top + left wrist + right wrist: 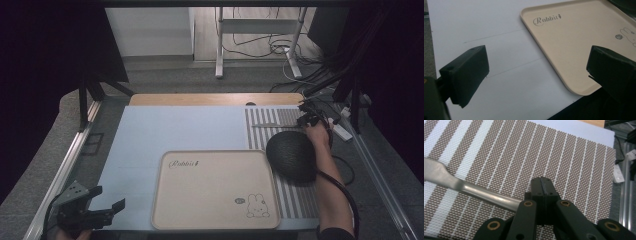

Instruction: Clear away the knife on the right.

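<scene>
The right claw (543, 187) is pressed together over a metal utensil handle (469, 188) on the striped mat (574, 157). The left claw (536, 75) rests spread beside the beige tray (574, 37).

The left gripper (106, 198) is matte black, with blocky square-edged jaws, a grey three-cornered plate with small holes at its 10 o'clock, and a black cable at 8 o'clock. The right gripper (544, 185) is black too; its linkage arms carry brass-ringed pivots and small screw holes. A thick black cable (344, 189) trails along the bare forearm to a dark sleeve (334, 233) at 6 o'clock.
</scene>
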### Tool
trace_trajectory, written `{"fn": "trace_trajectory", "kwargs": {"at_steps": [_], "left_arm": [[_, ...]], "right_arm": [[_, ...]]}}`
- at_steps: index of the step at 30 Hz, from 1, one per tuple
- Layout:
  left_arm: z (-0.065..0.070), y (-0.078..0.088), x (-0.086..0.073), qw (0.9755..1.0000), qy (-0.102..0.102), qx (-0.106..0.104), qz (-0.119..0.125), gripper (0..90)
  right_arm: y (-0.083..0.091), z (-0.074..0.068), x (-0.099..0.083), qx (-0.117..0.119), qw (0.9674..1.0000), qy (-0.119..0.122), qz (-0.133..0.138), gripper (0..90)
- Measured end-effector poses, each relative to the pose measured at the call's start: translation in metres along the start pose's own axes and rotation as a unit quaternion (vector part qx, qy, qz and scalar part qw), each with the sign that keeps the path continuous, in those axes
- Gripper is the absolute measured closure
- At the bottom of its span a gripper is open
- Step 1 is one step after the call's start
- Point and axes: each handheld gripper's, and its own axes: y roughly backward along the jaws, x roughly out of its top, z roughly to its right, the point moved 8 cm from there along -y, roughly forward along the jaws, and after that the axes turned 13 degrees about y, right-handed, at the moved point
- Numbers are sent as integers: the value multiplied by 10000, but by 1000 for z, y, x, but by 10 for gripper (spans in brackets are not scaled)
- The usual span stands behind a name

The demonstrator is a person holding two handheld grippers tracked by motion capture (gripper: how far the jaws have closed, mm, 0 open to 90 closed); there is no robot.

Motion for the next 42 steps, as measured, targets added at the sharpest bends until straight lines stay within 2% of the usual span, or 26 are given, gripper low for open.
{"fn": "trace_trajectory", "kwargs": {"at_steps": [3, 4, 8, 9, 10, 11, 15, 20, 25, 27, 28, 29, 30, 31, 33, 34, 36, 37, 38, 39, 40, 41, 42], "left_arm": [[0, 0, 0, 10000, 3, 8, 4, 43], [0, 0, 0, 10000, 10, 12, 10, 43], [0, 1, -1, 10000, 9, 7, 20, 43], [0, 1, -1, 10000, 10, 10, 17, 43], [0, 1, -1, 10000, 10, 9, 17, 43], [0, 1, -1, 10000, 6, 7, 17, 43], [1, 0, 0, 10000, -30, 29, -5, 44], [1, 0, 0, 10000, -27, 27, -11, 44], [1, 0, 0, 10000, -25, 23, 1, 44], [1, 0, 0, 10000, -37, 28, -3, 45], [1, 0, 0, 10000, -36, 29, -3, 45], [1, 0, 0, 10000, -29, 23, -4, 45], [1, 0, 0, 10000, -29, 23, -4, 45], [1, 0, 0, 10000, -22, 18, 1, 45], [1, 0, 0, 10000, -23, 18, 3, 45], [1, 0, 0, 10000, -26, 18, 1, 45], [1, 0, 0, 10000, -26, 20, -1, 45], [1, 0, 0, 10000, -24, 20, -3, 45], [1, 0, 0, 10000, -23, 20, -2, 45], [1, 0, 0, 10000, -24, 18, -2, 45], [1, 0, 0, 10000, -23, 17, 1, 45], [1, 0, 0, 10000, -26, 13, 0, 45], [0, 0, 0, 10000, -26, 13, -1, 45]], "right_arm": [[2, 0, -3, 43, 9999, -7, -116, 898], [5, -2, -6, 152, 9996, -28, -224, 898], [13, -6, -16, 521, 9979, -131, -349, 898], [13, -6, -16, 521, 9979, -131, -349, 898], [16, -8, -18, 633, 9972, -81, -393, 898], [20, -13, -23, 791, 9956, 94, -493, 898], [25, -16, -29, 901, 9939, 257, -584, 898], [26, -15, -31, 924, 9939, 159, -574, 898], [27, -13, -28, 844, 9945, 205, -578, 897], [31, -11, -21, 833, 9956, 101, -412, 843], [35, -12, -14, 836, 9961, 28, -288, 751], [36, -14, -11, 855, 9960, 24, -247, 698], [36, -14, -11, 855, 9960, 24, -247, 698], [37, -18, -5, 897, 9958, 61, -200, 575], [38, -22, 1, 888, 9959, 104, -171, 431], [38, -22, 1, 888, 9959, 104, -171, 431], [35, -29, 10, 944, 9954, 125, -92, 234], [35, -29, 10, 944, 9954, 125, -92, 234], [34, -32, 13, 929, 9955, 158, -65, 179], [32, -38, 18, 907, 9955, 242, -99, 81], [32, -38, 18, 907, 9955, 242, -99, 81], [29, -43, 21, 888, 9955, 303, -138, 0], [29, -43, 21, 888, 9955, 303, -138, 0]]}}
